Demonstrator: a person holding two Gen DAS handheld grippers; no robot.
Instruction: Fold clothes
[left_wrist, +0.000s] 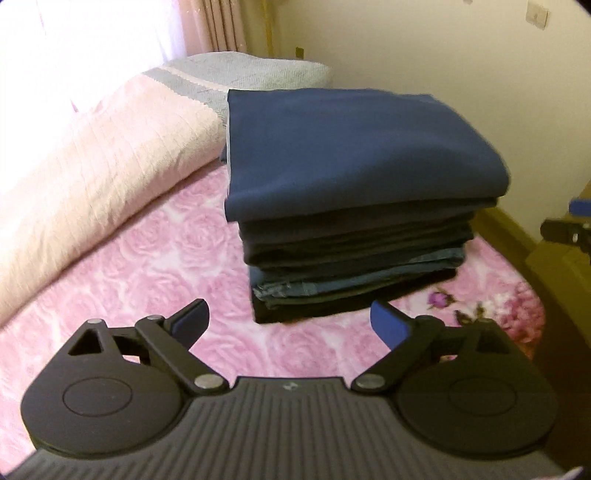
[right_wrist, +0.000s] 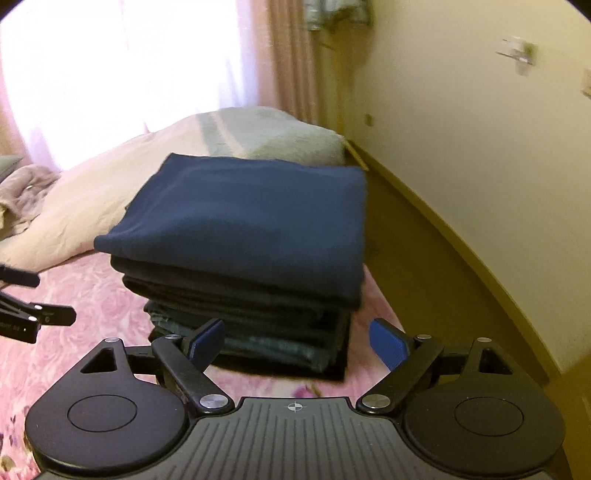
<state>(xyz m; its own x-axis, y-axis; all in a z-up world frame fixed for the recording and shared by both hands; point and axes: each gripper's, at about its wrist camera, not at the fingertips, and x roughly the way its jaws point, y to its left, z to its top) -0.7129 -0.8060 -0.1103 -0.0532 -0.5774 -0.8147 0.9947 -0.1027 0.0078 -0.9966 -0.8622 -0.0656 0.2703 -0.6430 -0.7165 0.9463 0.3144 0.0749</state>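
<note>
Left wrist view: the stack of folded clothes (left_wrist: 354, 206) is seen at 12 o'clock on the pink floral blanket (left_wrist: 147, 266), both the left gripper (left_wrist: 290, 325) and right gripper (right_wrist: 297, 345) spread empty, seemingly freed for another garment

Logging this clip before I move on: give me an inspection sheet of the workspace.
Surface: bed with a pink rose-print cover.
Job's things: stack of folded dark clothes, navy piece on top, edges roughly square.
Clutter: pink quilt and grey pillow beyond the stack; crumpled cloth at far left.
Grippers: left gripper open, empty; right gripper open, empty; both short of the stack.
Cables: nothing seen.
Surroundings: curtains, bright window, cream wall.
</note>
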